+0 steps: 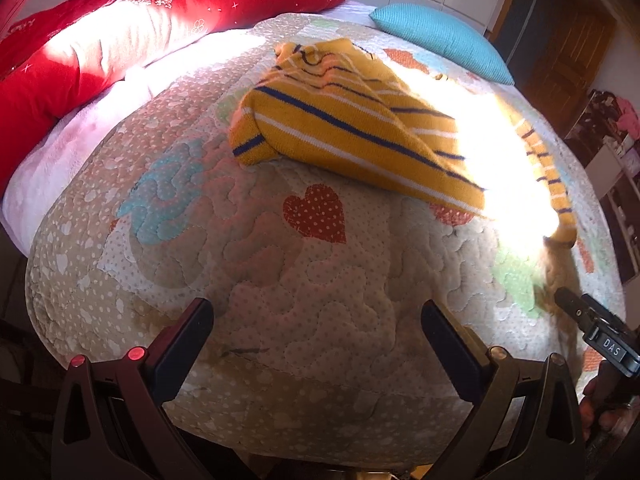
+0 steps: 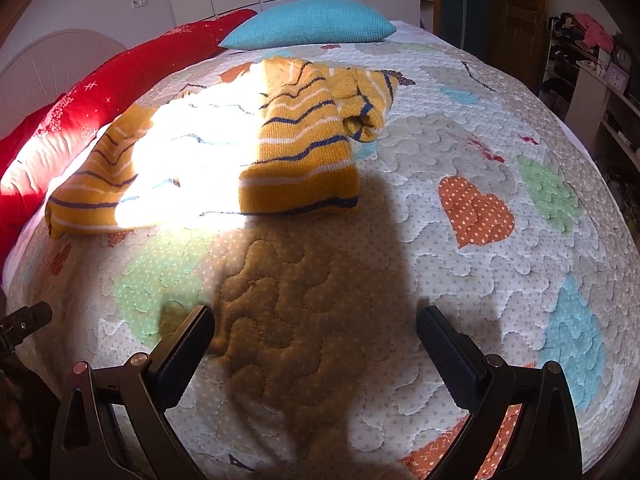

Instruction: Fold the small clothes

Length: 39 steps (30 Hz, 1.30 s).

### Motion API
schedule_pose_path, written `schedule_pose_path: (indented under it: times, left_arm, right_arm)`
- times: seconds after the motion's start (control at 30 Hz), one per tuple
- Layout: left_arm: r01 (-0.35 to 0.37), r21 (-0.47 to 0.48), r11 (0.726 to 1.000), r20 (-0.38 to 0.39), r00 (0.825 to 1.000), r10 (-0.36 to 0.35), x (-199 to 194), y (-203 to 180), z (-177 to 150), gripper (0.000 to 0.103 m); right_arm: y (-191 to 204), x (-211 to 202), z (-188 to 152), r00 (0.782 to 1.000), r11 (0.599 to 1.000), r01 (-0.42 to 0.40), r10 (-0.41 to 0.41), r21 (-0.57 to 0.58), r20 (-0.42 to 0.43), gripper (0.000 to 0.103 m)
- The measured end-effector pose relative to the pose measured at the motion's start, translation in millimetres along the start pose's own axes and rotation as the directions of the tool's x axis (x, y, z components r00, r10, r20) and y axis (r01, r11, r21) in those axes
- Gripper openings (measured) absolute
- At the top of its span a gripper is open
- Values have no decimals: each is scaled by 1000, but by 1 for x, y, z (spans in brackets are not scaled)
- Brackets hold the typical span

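The striped knit sweater [image 2: 296,148] lies rumpled mid-bed on the quilt [image 2: 460,288]. Both the left gripper [image 1: 316,340] and right gripper [image 2: 316,344] gape wide, empty. Soft, light (likely stretchy); pinch hem corners.

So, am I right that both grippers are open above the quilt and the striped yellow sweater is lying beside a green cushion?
Not quite: the cushion is blue, not green, as the right wrist view shows. The rest holds: the left gripper and right gripper are open above the quilt, and the striped yellow sweater lies near that cushion.
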<state>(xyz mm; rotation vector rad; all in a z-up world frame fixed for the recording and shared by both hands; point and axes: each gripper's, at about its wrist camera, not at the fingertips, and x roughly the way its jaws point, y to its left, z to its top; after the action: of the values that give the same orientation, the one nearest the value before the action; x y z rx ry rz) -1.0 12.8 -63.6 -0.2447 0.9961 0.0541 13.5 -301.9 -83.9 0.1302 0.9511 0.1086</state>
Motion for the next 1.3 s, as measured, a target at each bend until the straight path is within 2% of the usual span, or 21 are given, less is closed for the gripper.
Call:
schedule_pose_path:
  times: [0.13,0.27,0.47,0.63,0.73,0.83,0.9,1.0,1.13,1.2,1.23,1.27,1.3]
  left_arm:
    - [21,4,1000,72,997,-21,-20,6,8,103]
    - [30,18,999,87,996,-31,-23,5,13,103]
    - [81,0,997,65,995,-81,-19,3,9,103]
    - [118,46,992,91,988,-122,-22,-10,11,103]
    - [161,106,981,88,981,-171,-21,-29,15,103]
    - [186,222,957,95,973,-211,-18,-67,21,103]
    - [190,313,931,100,968,-232,-13,-97,25,103]
    - [220,424,878,73,959,-275,2,-143,31,103]
    - [267,545,795,24,942,-334,27,-199,32,103]
    - [278,581,765,10,937,-348,40,-222,35,102]
    - [282,594,754,6,935,-354,46,-231,37,100]
    - [271,604,750,3,940,-342,55,-241,39,93]
    - [255,607,753,-7,949,-316,66,-248,41,70]
  right_arm:
    - [-15,0,15,989,986,-145,145,88,3,101]
    - [-18,7,35,975,966,-221,221,134,14,98]
    - [-26,28,63,966,946,-257,254,197,43,96]
    - [-48,54,95,961,919,-278,267,280,77,95]
    - [-53,68,118,960,918,-281,270,278,81,95]
    - [-54,84,140,956,919,-291,288,264,51,95]
    - [-57,94,152,949,916,-310,314,255,26,95]
    - [-64,106,168,931,903,-351,364,247,-10,96]
    - [-65,115,180,917,903,-377,396,207,-57,95]
    - [-63,117,185,916,910,-377,393,174,-73,89]
    - [-61,119,187,917,914,-375,390,157,-82,80]
    - [-60,120,189,918,918,-371,385,142,-92,67]
    - [-60,122,190,918,920,-369,383,130,-103,56]
